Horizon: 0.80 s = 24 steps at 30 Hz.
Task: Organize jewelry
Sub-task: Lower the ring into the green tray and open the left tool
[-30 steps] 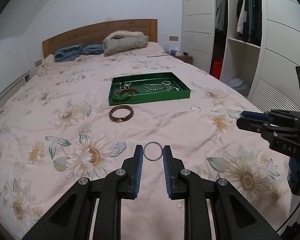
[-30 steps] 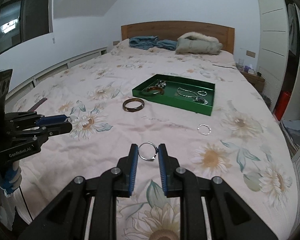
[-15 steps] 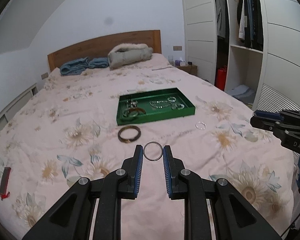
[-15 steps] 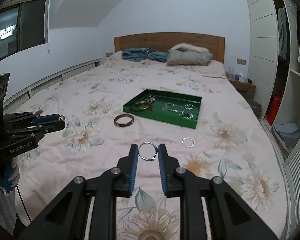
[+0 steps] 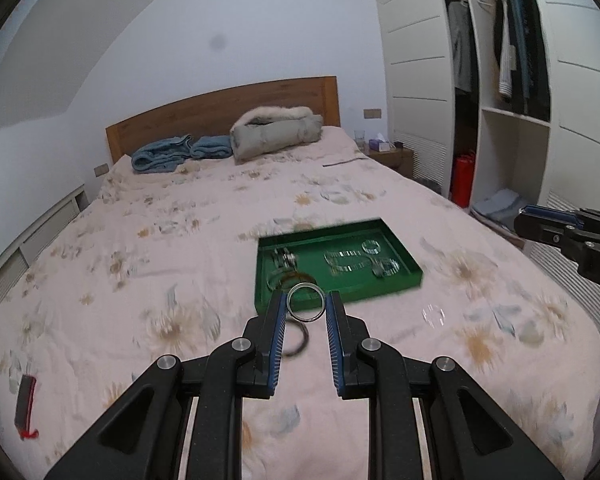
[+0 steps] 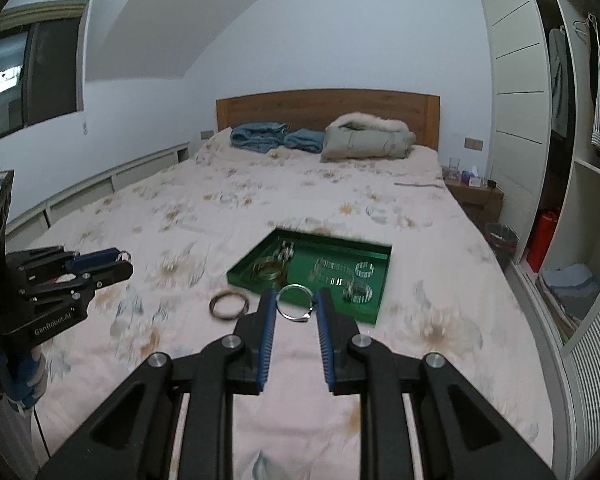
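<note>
On the bed the green tray lies with its long axis three to nine o'clock. Left hand-held gripper clamps a plain ring face-on; right hand-held gripper clamps a set ring, setting at five o'clock

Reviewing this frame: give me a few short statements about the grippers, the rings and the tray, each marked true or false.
1. The left gripper holds a plain metal ring between its fingers. True.
2. The right gripper is empty. False: it holds a silver ring.
3. The green tray is empty. False: several pieces of jewelry already lie in it.
4. A dark bangle lies on the bedspread outside the tray. True.
5. The tray sits on the nightstand. False: it sits on the bedspread.
</note>
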{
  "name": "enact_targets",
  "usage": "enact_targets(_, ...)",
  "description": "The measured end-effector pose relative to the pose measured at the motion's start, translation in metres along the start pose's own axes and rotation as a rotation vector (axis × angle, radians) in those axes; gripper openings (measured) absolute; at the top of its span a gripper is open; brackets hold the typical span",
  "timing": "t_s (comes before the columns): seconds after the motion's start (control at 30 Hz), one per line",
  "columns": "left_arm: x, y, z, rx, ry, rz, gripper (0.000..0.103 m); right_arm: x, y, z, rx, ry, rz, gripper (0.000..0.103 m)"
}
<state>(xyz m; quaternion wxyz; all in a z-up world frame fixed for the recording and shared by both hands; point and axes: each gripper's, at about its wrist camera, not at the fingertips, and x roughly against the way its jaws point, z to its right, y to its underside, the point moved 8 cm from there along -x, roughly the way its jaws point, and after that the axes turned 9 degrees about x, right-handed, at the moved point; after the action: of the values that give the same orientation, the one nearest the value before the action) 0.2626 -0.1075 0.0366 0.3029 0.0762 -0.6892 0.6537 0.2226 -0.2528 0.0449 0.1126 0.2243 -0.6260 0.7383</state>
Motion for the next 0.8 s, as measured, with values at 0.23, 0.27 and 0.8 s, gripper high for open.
enact_targets(0.23, -0.092, -0.031, -0.015, 0.065, -0.013, -0.082, 0.020, -0.067, -0.038, 0.036, -0.057, 0.007, 0.004, 0.019)
enact_targets(0.27, -0.115, -0.030, -0.015, 0.076, -0.015, -0.107, 0.020, -0.081, -0.038, 0.040, -0.063, 0.005, -0.005, 0.019)
enact_targets(0.8, -0.369, 0.001, -0.013, 0.079, -0.116, -0.393, 0.020, -0.338, 0.042, 0.085, -0.149, -0.020, -0.344, 0.019)
